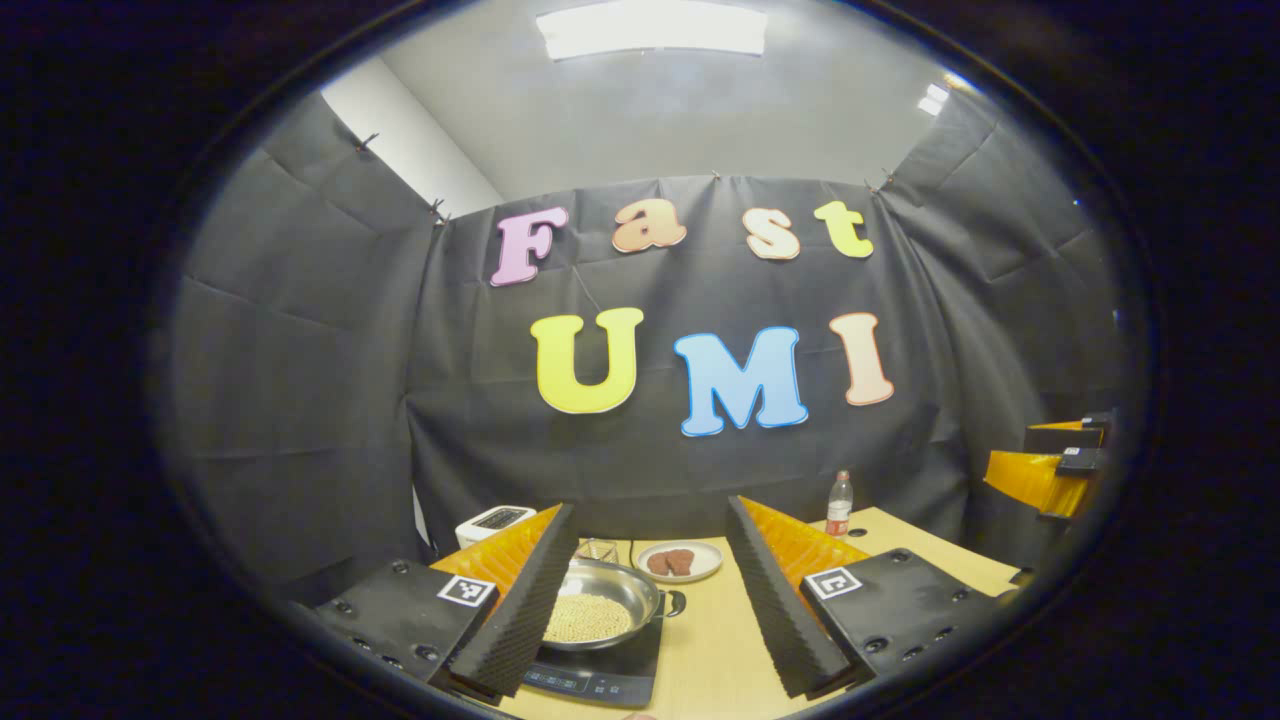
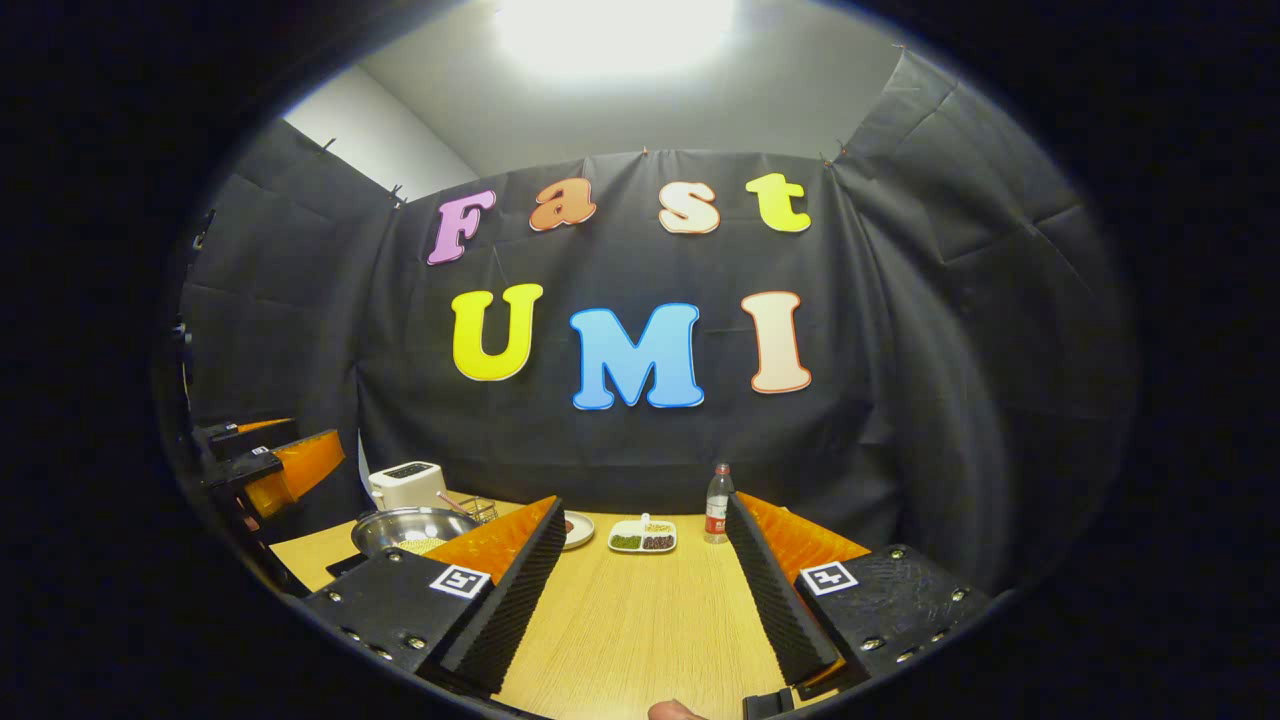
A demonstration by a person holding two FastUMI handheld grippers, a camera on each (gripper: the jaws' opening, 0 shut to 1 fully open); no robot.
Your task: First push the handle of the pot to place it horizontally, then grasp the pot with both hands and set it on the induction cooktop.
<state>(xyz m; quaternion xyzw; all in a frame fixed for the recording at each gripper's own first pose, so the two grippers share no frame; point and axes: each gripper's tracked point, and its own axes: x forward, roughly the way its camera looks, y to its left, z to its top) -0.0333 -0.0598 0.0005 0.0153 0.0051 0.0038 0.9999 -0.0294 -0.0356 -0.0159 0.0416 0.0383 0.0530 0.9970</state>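
Note:
A steel pot holding pale beans sits on the black induction cooktop, with a small loop handle on its right side. My left gripper is open, held back from the pot, whose left part is hidden behind my left finger. In the right gripper view the pot stands far left on the table. My right gripper is open over bare wood with nothing between its fingers. The right gripper shows at the far right, and the left gripper at the far left.
On the wooden table behind the pot are a plate of brown food, a bottle and a white appliance. A divided dish, the bottle and a wire rack stand near the wall.

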